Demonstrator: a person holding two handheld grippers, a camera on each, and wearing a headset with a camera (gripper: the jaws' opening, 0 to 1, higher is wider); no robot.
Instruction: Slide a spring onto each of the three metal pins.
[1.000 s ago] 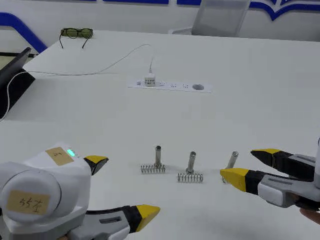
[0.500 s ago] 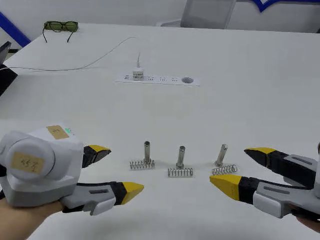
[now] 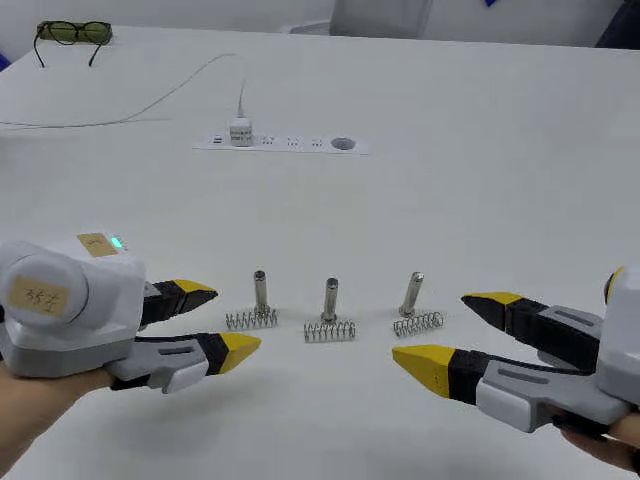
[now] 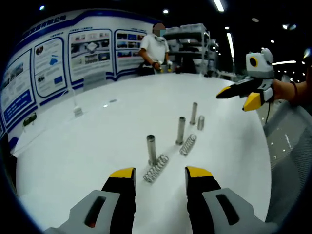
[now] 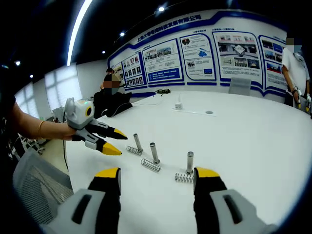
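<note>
Three upright metal pins (image 3: 261, 288) (image 3: 331, 298) (image 3: 412, 292) stand in a row on the white table. A small spring lies flat at the foot of each: left (image 3: 251, 319), middle (image 3: 330, 331), right (image 3: 418, 323). My left gripper (image 3: 228, 316) is open just left of the left spring, which lies ahead of its jaws (image 4: 156, 168). My right gripper (image 3: 437, 326) is open too, its tips just right of the right spring (image 5: 184, 178). Nothing is held by either one.
A white power strip (image 3: 280, 143) with a plugged-in cable lies farther back on the table. Dark glasses (image 3: 72, 33) rest at the far left corner. People stand beyond the table in both gripper views (image 4: 155, 46) (image 5: 113, 92).
The head camera has tilted, shifting the whole scene. My left gripper has come in level beside the left spring. The right gripper has drawn slightly back from the right pin. Both stay open.
</note>
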